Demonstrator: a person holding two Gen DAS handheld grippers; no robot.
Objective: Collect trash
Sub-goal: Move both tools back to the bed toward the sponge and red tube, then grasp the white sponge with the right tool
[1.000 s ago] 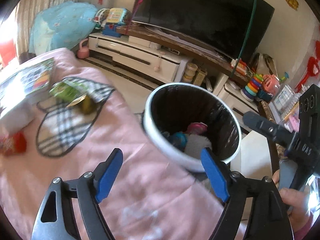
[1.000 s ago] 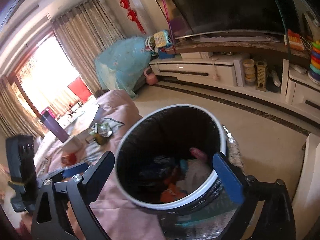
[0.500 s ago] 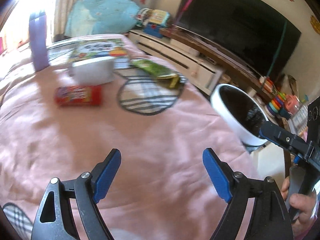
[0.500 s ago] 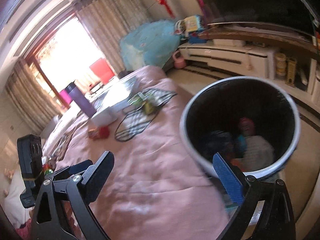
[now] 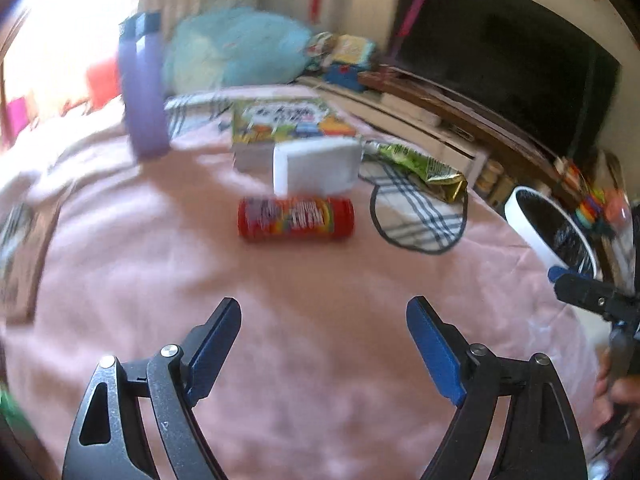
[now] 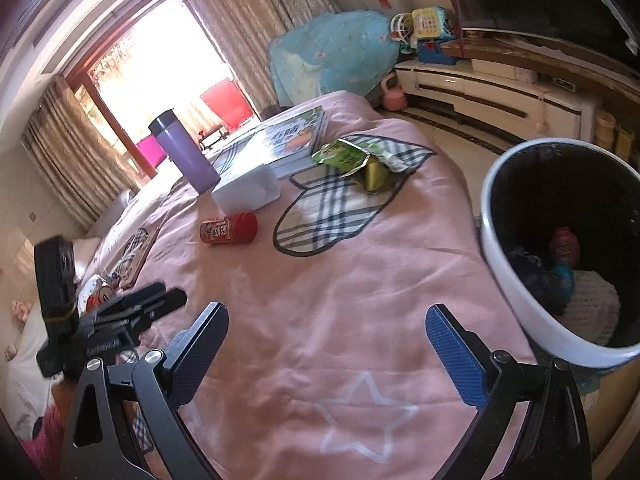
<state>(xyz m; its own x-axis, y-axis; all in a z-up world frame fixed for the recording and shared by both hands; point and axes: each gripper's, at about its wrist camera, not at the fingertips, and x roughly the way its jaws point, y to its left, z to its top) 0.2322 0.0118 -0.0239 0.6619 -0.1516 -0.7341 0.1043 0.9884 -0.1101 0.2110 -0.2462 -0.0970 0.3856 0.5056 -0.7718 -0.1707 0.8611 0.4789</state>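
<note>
Here both sets of tongs are seen spread wide and empty above a pink cloth-covered surface (image 6: 320,300); the left tongs (image 5: 324,344) hold nothing between the blue pads, and the same is true of the right tongs (image 6: 326,344). The remaining trash is found further along the pink cover: a red can (image 5: 296,218) lies on its side just in front of a white box (image 5: 316,170), and a crumpled green wrapper (image 6: 352,158) rests on the plaid heart patch (image 6: 332,204). The white bin (image 6: 516,276), already holding some rubbish, stands beside the cover's edge at the right.

The step in hand is judged to be a reach for the next piece. For the can, the left tongs are best lined up across its round body, not along its length, and lowered until the pads straddle it, since a can on its side is likely to roll if nudged from one end. The white box just behind should be kept clear. The wrapper is better left to the right tongs, being nearer the bin; it should be pinched at the bunched middle so that it does not slip.

Compared with a second earlier, both views have been swung away from the bin: it filled the centre of each picture then, and now sits at the right edge, while the can and wrapper have been brought toward the middle
</note>
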